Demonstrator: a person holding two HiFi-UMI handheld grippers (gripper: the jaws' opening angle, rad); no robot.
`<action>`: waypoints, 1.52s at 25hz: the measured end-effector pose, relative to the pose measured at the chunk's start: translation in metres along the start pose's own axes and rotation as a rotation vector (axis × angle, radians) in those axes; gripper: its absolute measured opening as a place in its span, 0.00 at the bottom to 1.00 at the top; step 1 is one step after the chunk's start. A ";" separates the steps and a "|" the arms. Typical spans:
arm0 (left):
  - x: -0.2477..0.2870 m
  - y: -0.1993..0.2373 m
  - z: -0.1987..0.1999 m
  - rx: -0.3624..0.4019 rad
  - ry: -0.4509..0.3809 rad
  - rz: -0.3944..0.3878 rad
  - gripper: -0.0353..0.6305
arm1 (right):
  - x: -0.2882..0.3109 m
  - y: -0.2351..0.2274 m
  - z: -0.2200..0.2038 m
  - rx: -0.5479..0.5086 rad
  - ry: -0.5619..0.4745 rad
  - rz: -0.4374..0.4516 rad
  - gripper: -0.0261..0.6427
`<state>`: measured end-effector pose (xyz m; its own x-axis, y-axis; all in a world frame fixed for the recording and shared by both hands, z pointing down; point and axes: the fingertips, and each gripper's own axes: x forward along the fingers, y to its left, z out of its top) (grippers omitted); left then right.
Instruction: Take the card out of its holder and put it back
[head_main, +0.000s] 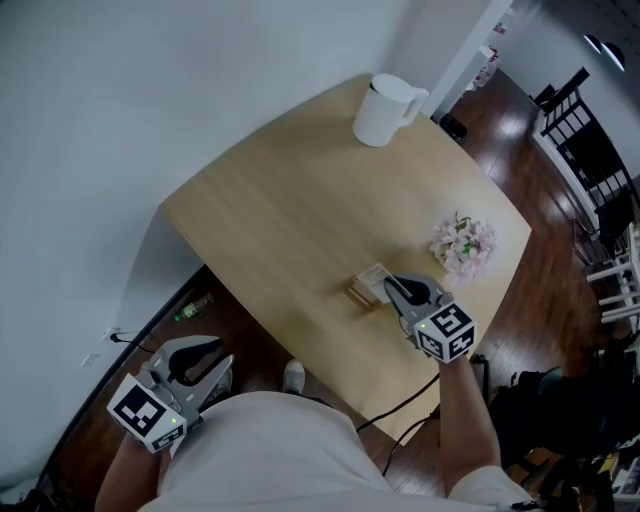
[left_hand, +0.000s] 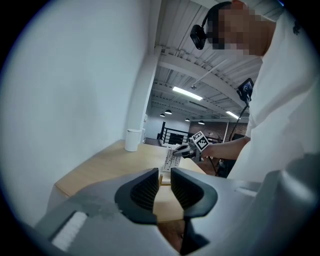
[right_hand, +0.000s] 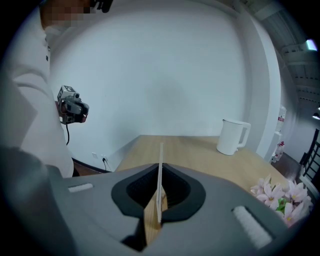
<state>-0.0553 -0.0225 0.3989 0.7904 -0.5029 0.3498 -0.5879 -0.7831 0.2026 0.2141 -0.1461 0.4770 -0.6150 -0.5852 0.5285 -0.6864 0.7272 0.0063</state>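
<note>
A white printed card stands at a small wooden holder near the table's front edge. My right gripper is shut on the card's edge. In the right gripper view the card runs edge-on between the closed jaws, with the wooden holder just below. Whether the card's foot sits in the slot I cannot tell. My left gripper hangs off the table at lower left, its jaws a narrow gap apart with nothing between them. In its own view the left gripper faces the card from afar.
On the wooden table, a white kettle stands at the far corner. Pink flowers lie right of the holder. Black chairs stand on the dark floor to the right. A white wall runs along the table's left.
</note>
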 end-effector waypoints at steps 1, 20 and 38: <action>-0.005 0.002 0.000 0.001 -0.003 -0.007 0.18 | -0.001 0.006 0.005 -0.003 -0.001 -0.005 0.07; -0.103 0.067 -0.020 0.044 -0.039 -0.125 0.18 | 0.014 0.193 0.109 -0.066 -0.069 -0.018 0.07; -0.175 0.098 -0.058 0.063 -0.026 -0.231 0.18 | 0.030 0.377 0.169 -0.099 -0.095 0.053 0.07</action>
<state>-0.2610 0.0099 0.4108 0.9073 -0.3164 0.2771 -0.3798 -0.8993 0.2167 -0.1284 0.0496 0.3517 -0.6867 -0.5726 0.4479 -0.6129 0.7874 0.0669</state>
